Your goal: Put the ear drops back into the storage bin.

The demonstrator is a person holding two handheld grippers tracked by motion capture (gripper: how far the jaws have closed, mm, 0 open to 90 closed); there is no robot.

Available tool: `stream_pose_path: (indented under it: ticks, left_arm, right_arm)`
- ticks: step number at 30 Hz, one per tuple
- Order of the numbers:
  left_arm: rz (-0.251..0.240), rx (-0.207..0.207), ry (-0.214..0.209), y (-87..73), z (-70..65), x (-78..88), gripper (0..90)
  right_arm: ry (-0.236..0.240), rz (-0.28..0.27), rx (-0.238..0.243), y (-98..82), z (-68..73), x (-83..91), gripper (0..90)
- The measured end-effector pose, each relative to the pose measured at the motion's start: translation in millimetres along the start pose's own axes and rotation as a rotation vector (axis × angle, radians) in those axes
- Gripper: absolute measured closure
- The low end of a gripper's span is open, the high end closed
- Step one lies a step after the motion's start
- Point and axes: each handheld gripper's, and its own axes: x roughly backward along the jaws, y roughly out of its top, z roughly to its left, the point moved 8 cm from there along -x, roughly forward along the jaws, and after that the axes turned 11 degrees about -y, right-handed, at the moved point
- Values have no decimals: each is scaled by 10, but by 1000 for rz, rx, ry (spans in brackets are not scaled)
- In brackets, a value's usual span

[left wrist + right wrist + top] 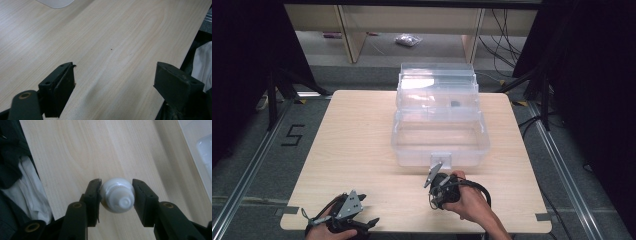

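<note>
The small white tube (117, 195) sits clamped between the jaws of your right gripper (117, 196), its threaded, capless nozzle end pointing back along the jaws toward the camera, so its long axis runs roughly in line with the gripper rather than across it. In the high view your right gripper (438, 181) stands over the near middle of the wooden table (357, 150), just short of the front latch of the clear plastic storage box (439, 142); the box lies straight ahead of the jaws, so I'd judge the coming move a short lift forward and over its near wall. The box stands open, lid tipped back; its lower tub looks empty, and a small dark item (455, 104) rests in the upper tray, too small to name. Your left gripper (354, 212) rests at the near left corner, well apart from the box, jaws spread wide over bare wood with nothing between them.
</note>
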Motion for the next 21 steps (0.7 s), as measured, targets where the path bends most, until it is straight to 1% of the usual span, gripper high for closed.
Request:
stream_pose_path:
  ticks: [1, 2, 3, 4, 5, 7, 8, 9, 10, 11, 12, 13, 14, 16, 18, 19, 20, 21]
  left_arm:
    - [0, -11, 2, 4, 5, 0, 163]
    - [0, -9, 2, 2, 1, 4, 163]
    - [0, -9, 2, 2, 1, 4, 163]
    - [4, -8, 0, 0, 1, 6, 163]
    - [2, -9, 2, 0, 5, 4, 163]
    - [3, -9, 2, -1, 6, 4, 163]
    - [3, -9, 2, -1, 6, 4, 163]
    - [4, -10, 1, -2, 7, 6, 163]
    - [-2, -3, -1, 2, -3, 1, 163]
    - [1, -4, -1, 1, -2, 3, 164]
    - [1, -4, -1, 1, -2, 3, 163]
    - [-3, -3, 0, 3, -2, 1, 163]
    - [0, -5, 0, 0, 1, 2, 163]
    - [-1, -4, 0, 1, -1, 2, 163]
    - [3, -10, 3, -1, 10, 5, 164]
    - [-3, -4, 1, 2, 5, 3, 163]
    - [-3, -4, 1, 2, 5, 3, 164]
    - [-1, -5, 1, -1, 3, 2, 164]
  right_arm:
    - [-14, -2, -17, 6, -33, 39, 601]
    - [-15, -10, -5, 15, -52, 42, 601]
    - [-15, -10, -5, 15, -52, 42, 601]
    - [-12, 0, -17, 11, -62, 64, 601]
    - [-17, -3, -12, 15, -113, 90, 601]
    - [-12, -4, -6, 15, -131, 99, 601]
    - [-17, -9, -13, 18, -157, 116, 601]
    - [-23, 6, -18, 6, -206, 155, 601]
    - [-28, 11, -32, 0, -219, 172, 601]
    - [-10, 19, -7, -4, -239, 189, 601]
    - [-22, 15, -11, -5, -266, 209, 601]
    - [-30, 28, -32, -16, -278, 236, 601]
    - [-28, 27, -20, -18, -301, 252, 601]
    - [-34, 21, -33, -24, -337, 287, 601]
    - [-36, 25, -27, -35, -378, 315, 601]
    - [-37, 29, -40, -44, -388, 329, 601]
    - [-37, 29, -40, -44, -388, 329, 601]
    - [-36, 29, -37, -58, -427, 355, 601]
